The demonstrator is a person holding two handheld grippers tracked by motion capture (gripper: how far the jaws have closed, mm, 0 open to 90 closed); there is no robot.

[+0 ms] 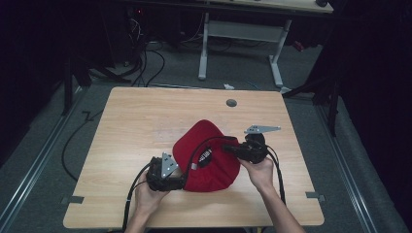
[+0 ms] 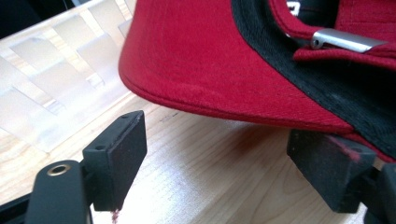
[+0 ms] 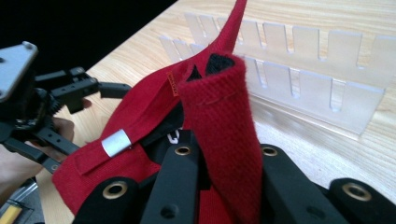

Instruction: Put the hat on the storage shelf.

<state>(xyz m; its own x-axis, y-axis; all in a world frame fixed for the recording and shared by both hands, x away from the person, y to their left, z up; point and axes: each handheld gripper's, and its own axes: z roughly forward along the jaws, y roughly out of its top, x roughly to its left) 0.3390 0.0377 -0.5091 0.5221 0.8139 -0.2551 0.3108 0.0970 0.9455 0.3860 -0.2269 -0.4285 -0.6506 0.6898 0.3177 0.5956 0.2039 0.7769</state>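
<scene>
The counter (image 1: 145, 116) carried a red cap (image 1: 206, 141) near its middle, lying upside down. The right gripper (image 1: 228, 148) had its fingers clamped on a fold of the cap's back edge, probably to keep it steady. The left gripper (image 1: 182, 180) waited at the near-left rim, fingers (image 2: 116, 154) apart, holding nothing.

Red cap (image 2: 224, 60) cropped at frame top

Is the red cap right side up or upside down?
Upside down. The red cap lies with its black inner band and label facing up, and the right gripper pinches its rim.
</scene>
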